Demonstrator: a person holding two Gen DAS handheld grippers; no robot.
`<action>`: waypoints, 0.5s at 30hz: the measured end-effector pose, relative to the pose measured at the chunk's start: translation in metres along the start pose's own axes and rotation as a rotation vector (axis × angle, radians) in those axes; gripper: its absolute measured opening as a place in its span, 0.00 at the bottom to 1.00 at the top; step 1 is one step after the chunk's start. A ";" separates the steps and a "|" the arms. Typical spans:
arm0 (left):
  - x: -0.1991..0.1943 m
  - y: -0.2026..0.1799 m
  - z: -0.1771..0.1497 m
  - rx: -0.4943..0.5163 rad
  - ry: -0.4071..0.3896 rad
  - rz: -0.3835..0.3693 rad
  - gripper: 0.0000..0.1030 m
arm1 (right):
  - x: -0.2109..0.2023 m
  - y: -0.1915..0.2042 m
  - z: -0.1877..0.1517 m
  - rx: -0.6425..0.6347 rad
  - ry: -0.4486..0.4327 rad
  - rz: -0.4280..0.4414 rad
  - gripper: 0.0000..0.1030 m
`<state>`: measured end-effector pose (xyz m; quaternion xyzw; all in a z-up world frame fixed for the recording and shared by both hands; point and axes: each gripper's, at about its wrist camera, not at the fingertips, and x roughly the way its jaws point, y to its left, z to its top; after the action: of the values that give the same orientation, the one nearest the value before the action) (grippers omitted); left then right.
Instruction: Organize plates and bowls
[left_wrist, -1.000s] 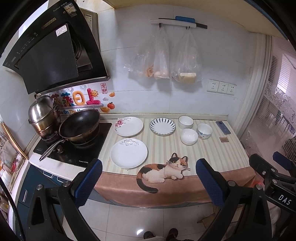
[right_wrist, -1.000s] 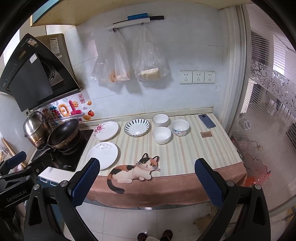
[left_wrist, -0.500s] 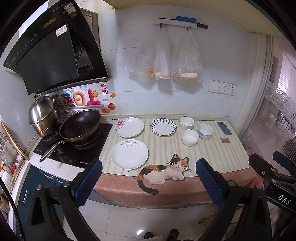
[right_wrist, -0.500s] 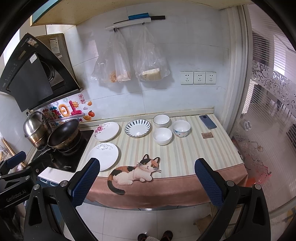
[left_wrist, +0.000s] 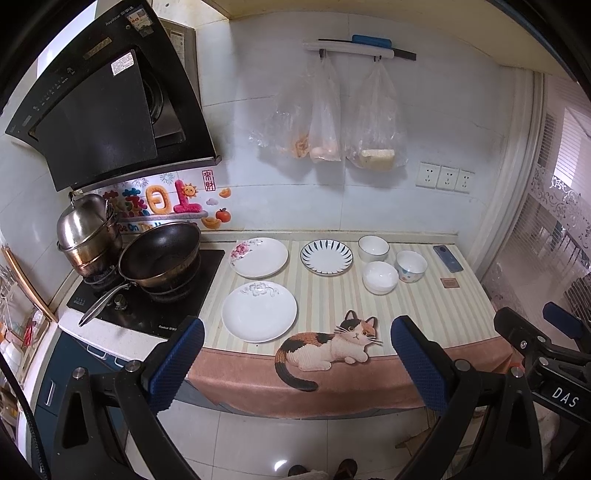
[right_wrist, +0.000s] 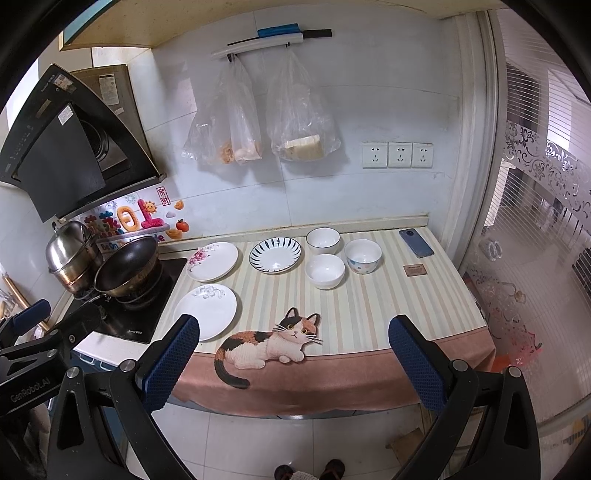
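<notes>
Kitchen counter w/ a striped mat bearing a calico cat picture, our landmark. Behind the cat: a plain white plate to its left, a rose-print plate and blue-rayed plate further back, and three white bowls back-right. We hold the left gripper and right gripper short of the counter edge, both claws spread wide, pinching nothing. Nothing is stacked yet, we judge. To do it well: bring one claw low over the plain plate's near rim, pinch the rim only, lift level, and keep clear of the black wok left of it. Vs 1 s ago the scene sits a touch lower in view; dishes unmoved.
</notes>
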<state>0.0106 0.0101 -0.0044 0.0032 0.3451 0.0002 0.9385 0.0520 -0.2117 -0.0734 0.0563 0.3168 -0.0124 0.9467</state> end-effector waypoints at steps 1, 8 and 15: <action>0.000 0.000 0.003 0.000 -0.001 -0.001 1.00 | 0.001 0.001 0.000 0.000 -0.001 -0.001 1.00; 0.001 0.001 0.005 0.007 -0.012 -0.001 1.00 | 0.004 0.002 0.003 0.002 -0.003 -0.001 1.00; 0.006 0.005 0.003 0.008 -0.009 -0.020 1.00 | 0.009 0.006 0.005 0.015 0.002 -0.011 1.00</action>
<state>0.0173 0.0147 -0.0058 0.0035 0.3407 -0.0109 0.9401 0.0632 -0.2060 -0.0741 0.0614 0.3179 -0.0198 0.9459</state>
